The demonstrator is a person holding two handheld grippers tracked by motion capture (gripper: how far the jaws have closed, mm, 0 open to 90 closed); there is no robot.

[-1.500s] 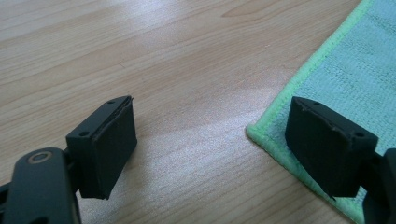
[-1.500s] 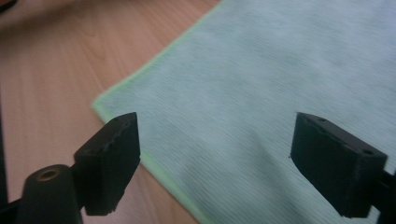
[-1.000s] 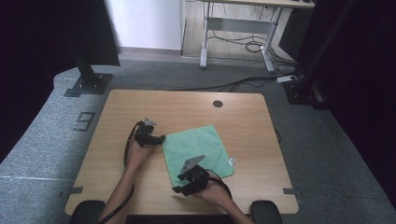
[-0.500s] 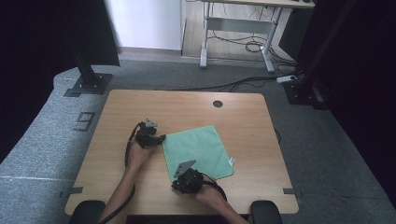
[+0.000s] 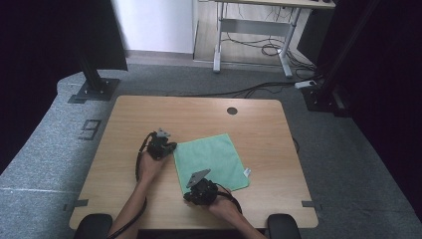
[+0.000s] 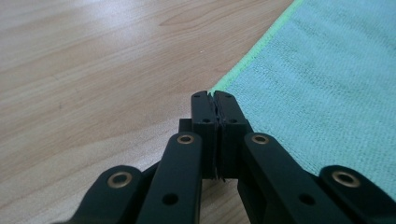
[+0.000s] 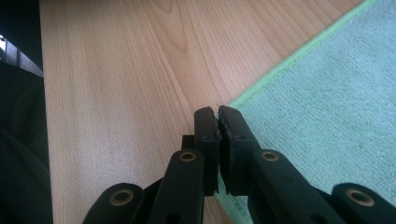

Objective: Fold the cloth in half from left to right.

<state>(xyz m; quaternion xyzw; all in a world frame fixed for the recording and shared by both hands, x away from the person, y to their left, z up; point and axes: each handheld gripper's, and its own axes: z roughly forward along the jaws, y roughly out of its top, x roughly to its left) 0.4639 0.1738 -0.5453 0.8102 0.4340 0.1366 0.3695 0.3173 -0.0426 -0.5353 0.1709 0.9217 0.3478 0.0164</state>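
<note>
Pinching one green cloth [image 5: 211,161] at two corners, both grippers' fingers have just closed on it.

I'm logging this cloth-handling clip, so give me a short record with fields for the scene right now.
surface: wooden table
item: green cloth, lying flat
left tool: shut on the cloth's near left corner; its jaws have just been closing
right tool: shut on the cloth's near corner; its jaws have just been closing
cloth lifted: not yet
</note>
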